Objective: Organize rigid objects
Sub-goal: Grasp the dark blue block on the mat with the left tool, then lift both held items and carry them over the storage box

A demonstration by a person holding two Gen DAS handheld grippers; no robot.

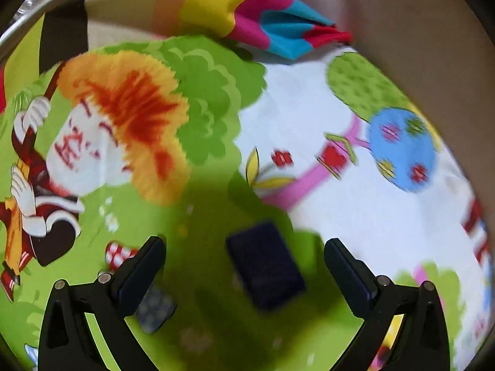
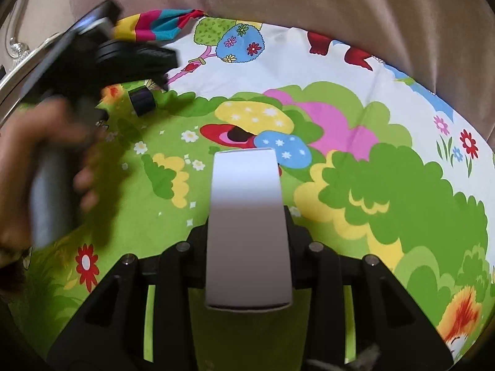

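Observation:
A dark navy box (image 1: 266,269) lies flat on the cartoon-print cloth (image 1: 340,216), blurred in the left wrist view. My left gripper (image 1: 244,247) is open above it. Its fingers (image 1: 148,266) stand wide on either side and touch nothing. In the right wrist view, my right gripper (image 2: 249,225) is shut on a tall white box (image 2: 247,228). The box stands up between the jaws and hides the cloth behind it. At the left of that view a person's hand (image 2: 34,167) holds the left tool's handle.
A small blue-grey patterned item (image 1: 156,309) lies partly under the left finger. A folded striped cloth (image 1: 235,12) sits at the far edge of the bright cloth (image 2: 386,185). Beige-brown fabric (image 2: 309,9) rises behind, and a metal rim (image 2: 18,68) curves at upper left.

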